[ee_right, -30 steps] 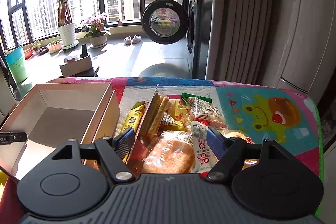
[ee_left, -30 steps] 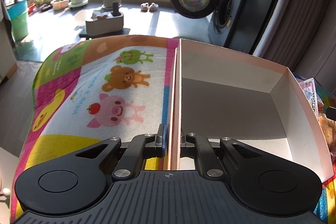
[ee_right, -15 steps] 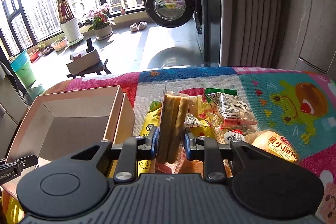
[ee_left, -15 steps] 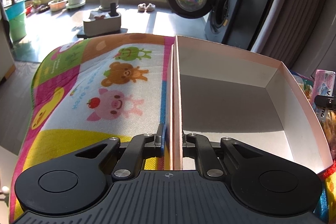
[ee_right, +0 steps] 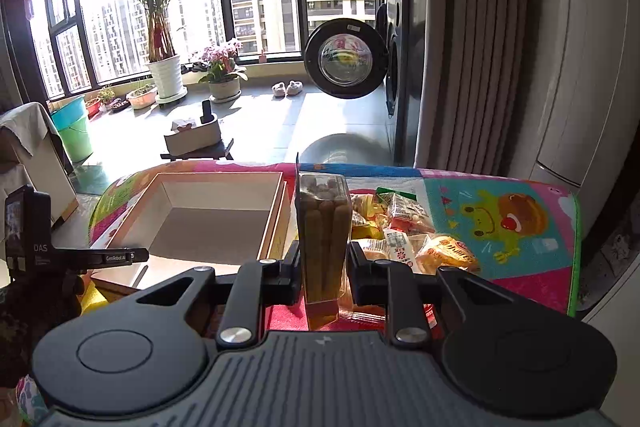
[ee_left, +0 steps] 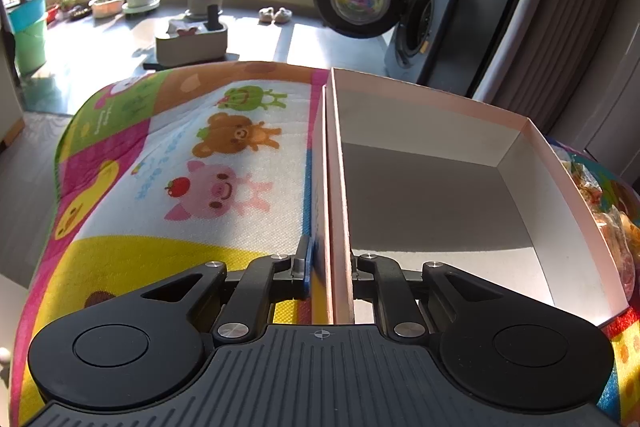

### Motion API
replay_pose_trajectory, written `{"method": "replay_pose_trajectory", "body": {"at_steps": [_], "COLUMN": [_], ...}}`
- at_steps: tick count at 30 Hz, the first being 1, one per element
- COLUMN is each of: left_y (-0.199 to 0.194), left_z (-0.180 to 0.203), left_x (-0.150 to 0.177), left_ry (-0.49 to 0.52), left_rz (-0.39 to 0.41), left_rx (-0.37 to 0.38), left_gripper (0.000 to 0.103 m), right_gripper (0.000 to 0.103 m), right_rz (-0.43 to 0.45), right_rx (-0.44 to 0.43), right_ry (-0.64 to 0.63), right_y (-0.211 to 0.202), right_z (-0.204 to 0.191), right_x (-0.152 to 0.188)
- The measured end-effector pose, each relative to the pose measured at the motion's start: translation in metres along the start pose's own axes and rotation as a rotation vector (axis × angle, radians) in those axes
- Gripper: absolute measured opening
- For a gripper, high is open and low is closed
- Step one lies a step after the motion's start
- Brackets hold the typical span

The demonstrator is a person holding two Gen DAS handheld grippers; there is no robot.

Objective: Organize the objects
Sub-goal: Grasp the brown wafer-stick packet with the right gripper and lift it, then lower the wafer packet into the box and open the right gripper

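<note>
An empty cardboard box (ee_left: pixel 536 163), white inside with a pink rim, sits on a cartoon-print mat (ee_left: pixel 224 155). My left gripper (ee_left: pixel 330 267) is shut on the box's left wall near its front corner. In the right wrist view the same box (ee_right: pixel 224 189) lies to the left, and the left gripper (ee_right: pixel 136 255) shows at its near rim. My right gripper (ee_right: pixel 324 269) is shut on a clear packet of brown biscuit sticks (ee_right: pixel 324 223), held upright above the mat. A pile of wrapped snacks (ee_right: pixel 404 227) lies just right of the box.
The snack pile (ee_left: pixel 592 187) peeks past the box's right wall. The mat's far edge drops off to the floor. Beyond it are a washing machine with an open door (ee_right: pixel 344 61), potted plants (ee_right: pixel 166 79) and a low stool carrying a tissue box (ee_right: pixel 192 139).
My right gripper went from open over the snack pile to shut on the biscuit-stick packet and has lifted it upright. The left gripper keeps its hold on the box wall.
</note>
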State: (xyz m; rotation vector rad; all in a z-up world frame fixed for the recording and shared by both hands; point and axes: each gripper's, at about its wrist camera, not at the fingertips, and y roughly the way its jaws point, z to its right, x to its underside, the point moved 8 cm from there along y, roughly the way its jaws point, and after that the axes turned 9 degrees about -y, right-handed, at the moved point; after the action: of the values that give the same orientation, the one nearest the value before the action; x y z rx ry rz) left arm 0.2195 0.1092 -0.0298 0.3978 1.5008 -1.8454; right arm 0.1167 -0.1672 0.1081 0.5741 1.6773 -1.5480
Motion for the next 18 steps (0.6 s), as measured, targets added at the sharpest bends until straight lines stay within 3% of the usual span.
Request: {"method": "replay_pose_trajectory", "body": {"at_steps": [5,8,11,16,18], "left_y": [-0.001,-0.002,-0.003,-0.003,-0.003], "left_z": [0.000,-0.001,-0.001,-0.002,-0.002], "left_x": [0.001,0.002,0.002,0.002,0.002], "left_ry": [-0.003,-0.011,-0.016,-0.012,-0.012], "left_rz": [-0.003,-0.005,-0.013,-0.020,-0.017], "left_rx": [0.004,0.009,0.020,0.035,0.033], "left_gripper": [0.014,0.015,0.016,0.017,0.017], "right_gripper": [0.022,0.022,0.022,0.022,0.023], "right_rz": [-0.022,-0.012,-0.036,-0.137,-0.149], "right_rx": [-0.146,-0.179,-0.208,-0.371,-0.389], "right_ry": [0.006,-0.015,-0.029,-0.009,0.006], "right_y": [0.010,0.028,0.066,0.136,0.160], "right_z": [-0.035,-0.055,-0.079,-0.128,-0.139], "right_x": [-0.010,-0.028,-0.046,-0.069,-0.079]}}
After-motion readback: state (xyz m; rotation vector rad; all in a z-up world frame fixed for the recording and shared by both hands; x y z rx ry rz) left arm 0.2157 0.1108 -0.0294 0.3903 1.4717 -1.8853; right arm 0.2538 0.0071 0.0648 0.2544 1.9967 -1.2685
